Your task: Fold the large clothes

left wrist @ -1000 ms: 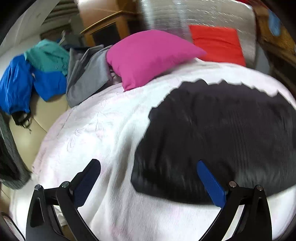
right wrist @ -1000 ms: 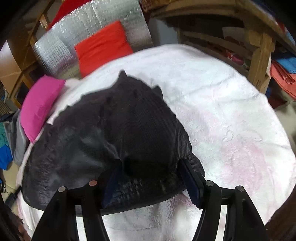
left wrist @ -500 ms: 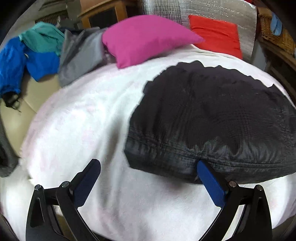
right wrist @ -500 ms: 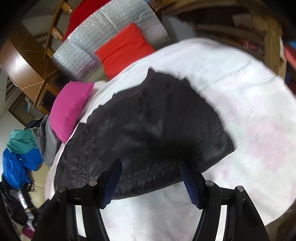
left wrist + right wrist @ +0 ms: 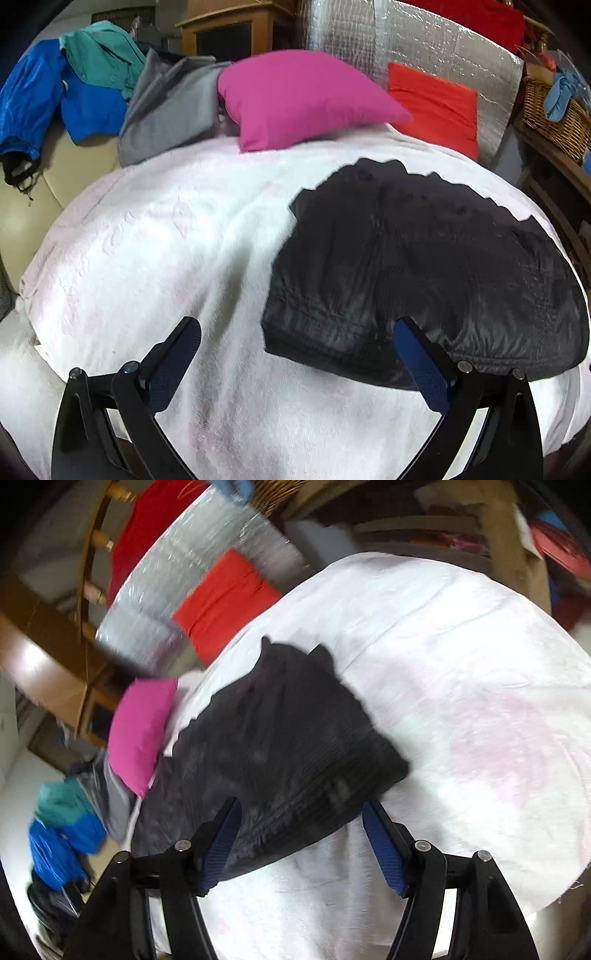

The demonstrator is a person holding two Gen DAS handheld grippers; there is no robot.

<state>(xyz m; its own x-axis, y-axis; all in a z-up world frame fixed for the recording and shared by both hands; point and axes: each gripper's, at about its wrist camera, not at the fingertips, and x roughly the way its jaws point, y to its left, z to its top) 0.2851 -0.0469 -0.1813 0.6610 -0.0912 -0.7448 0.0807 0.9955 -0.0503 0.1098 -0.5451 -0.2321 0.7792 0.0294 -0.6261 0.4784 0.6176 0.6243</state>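
Observation:
A folded black quilted garment (image 5: pixel 424 269) lies flat on the white blanket (image 5: pixel 177 258), right of centre in the left wrist view. It also shows in the right wrist view (image 5: pixel 280 746), blurred. My left gripper (image 5: pixel 295 354) is open and empty above the blanket by the garment's near left corner. My right gripper (image 5: pixel 301 834) is open and empty over the garment's near edge.
A pink pillow (image 5: pixel 303 96) and a red cushion (image 5: pixel 436 107) sit at the back against a silver foil panel (image 5: pixel 424 48). Blue, teal and grey clothes (image 5: pixel 92 85) are piled at the far left on a beige sofa. Wooden shelving (image 5: pixel 498 535) stands on the right.
Both grippers have pulled back and swung, with the right view rolling left. The black garment lies flat where it was. Both grippers stay open.

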